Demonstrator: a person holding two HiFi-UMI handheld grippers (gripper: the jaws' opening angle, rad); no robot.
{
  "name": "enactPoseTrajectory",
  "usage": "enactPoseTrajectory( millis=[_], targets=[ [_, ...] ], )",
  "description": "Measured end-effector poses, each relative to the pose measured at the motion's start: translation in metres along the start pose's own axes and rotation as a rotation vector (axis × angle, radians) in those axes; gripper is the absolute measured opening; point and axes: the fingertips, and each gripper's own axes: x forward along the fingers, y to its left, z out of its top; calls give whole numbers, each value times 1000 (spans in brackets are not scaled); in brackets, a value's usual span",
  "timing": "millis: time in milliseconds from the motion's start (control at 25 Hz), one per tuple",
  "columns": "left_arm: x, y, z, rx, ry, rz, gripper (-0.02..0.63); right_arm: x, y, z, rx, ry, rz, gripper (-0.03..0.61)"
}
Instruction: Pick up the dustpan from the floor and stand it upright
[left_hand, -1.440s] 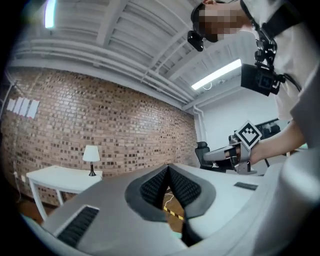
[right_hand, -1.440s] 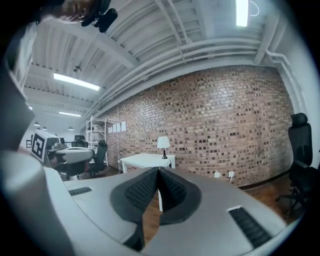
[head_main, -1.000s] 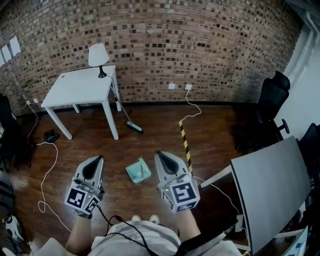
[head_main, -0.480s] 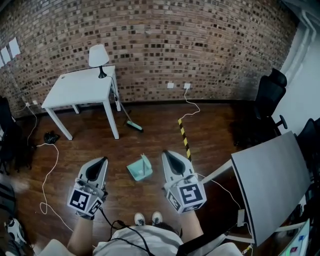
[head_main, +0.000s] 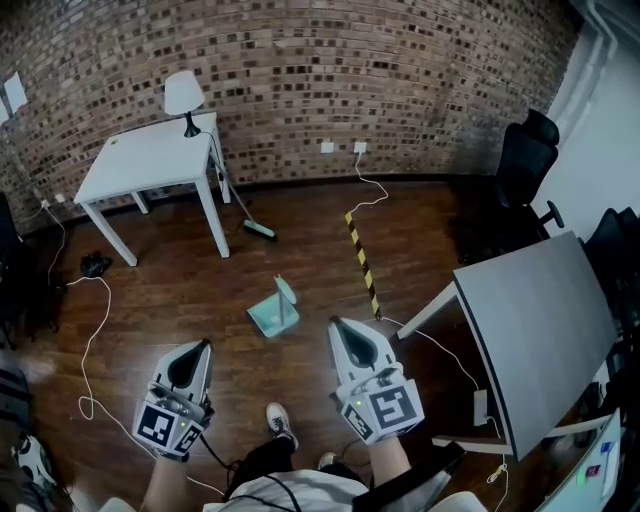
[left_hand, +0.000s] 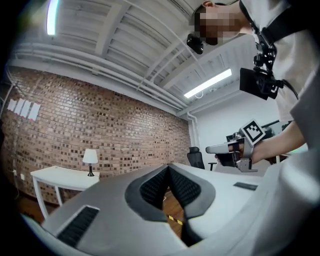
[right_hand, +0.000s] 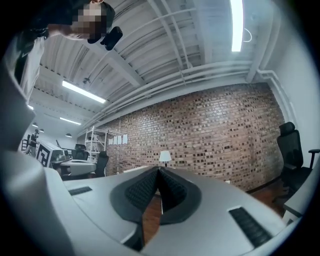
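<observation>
A teal dustpan (head_main: 272, 314) lies on the dark wood floor, its handle pointing toward the far wall. The head view shows both grippers held level above the floor, nearer to me than the dustpan. My left gripper (head_main: 203, 344) is to its lower left and my right gripper (head_main: 335, 323) to its right. Neither touches it. In the left gripper view the left gripper (left_hand: 168, 167) has its pads closed together with nothing between them. The right gripper (right_hand: 158, 169) is likewise shut and empty in its own view. The dustpan does not show in either gripper view.
A white table (head_main: 140, 163) with a lamp (head_main: 183, 98) stands by the brick wall, a broom (head_main: 250, 222) leaning at its leg. A yellow-black tape strip (head_main: 362, 266) and white cables (head_main: 88, 340) cross the floor. A grey table (head_main: 535, 325) and black chair (head_main: 518, 170) stand right. My shoe (head_main: 281, 421) is below.
Both grippers have dropped lower in the head view. The dustpan, earlier between their tips, now lies ahead of them. One shoe has stepped forward. Both grippers stay shut.
</observation>
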Motion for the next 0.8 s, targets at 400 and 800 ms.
enactPoseTrajectory(
  millis=[400, 800],
  targets=[
    [-124, -162, 28, 74, -30, 3, 5, -172, 72, 24, -12, -64, 78, 2],
    [-244, -294, 52, -5, 32, 3, 5, -359, 111, 24, 72, 31, 52, 0]
  ],
)
